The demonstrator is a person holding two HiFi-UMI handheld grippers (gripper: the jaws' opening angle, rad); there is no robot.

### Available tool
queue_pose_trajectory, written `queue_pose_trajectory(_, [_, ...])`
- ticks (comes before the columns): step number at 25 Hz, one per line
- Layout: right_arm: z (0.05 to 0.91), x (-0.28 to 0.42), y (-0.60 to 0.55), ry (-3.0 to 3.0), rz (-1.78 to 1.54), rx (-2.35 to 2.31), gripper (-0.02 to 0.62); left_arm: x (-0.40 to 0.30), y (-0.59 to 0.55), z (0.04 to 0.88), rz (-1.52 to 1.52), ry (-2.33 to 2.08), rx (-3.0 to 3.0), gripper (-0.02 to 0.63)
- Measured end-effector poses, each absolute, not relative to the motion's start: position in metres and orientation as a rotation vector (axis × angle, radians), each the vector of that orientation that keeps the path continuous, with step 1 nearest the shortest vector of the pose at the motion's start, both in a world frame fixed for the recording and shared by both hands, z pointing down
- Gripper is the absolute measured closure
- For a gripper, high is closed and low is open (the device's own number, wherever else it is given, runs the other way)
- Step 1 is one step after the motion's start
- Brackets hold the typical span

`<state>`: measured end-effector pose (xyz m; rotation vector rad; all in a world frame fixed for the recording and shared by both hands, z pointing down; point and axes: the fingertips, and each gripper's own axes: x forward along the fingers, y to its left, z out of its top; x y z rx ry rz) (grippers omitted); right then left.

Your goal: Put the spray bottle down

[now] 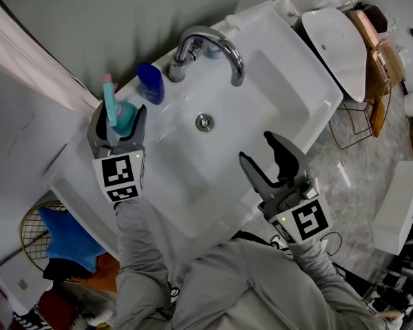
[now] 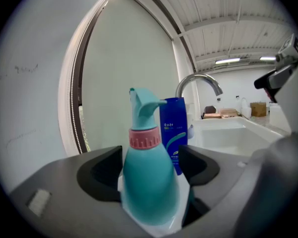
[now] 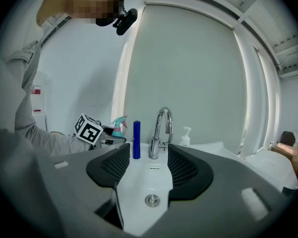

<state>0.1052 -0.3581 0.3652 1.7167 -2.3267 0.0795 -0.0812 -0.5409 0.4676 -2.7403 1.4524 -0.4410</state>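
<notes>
A teal spray bottle with a pink collar stands upright on the left ledge of the white sink. My left gripper is shut on its body, one jaw on each side. In the left gripper view the spray bottle fills the space in the left gripper, with white ledge showing under its base. My right gripper hangs open over the sink's front edge, holding nothing. The right gripper looks across the basin, with the spray bottle small at the far left.
A dark blue bottle stands just behind the spray bottle, next to the chrome faucet. The drain sits mid-basin. A white pump bottle stands behind the faucet. A wire basket lies lower left, a toilet upper right.
</notes>
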Motion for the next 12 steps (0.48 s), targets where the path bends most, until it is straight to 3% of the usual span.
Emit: queue_pose_trajectory(12, [0.352, 0.100, -0.350, -2.387, 0.047, 1.707, 0.357, -0.095, -0.512, 0.439, -0.393, 1.496, -2.680, 0.222])
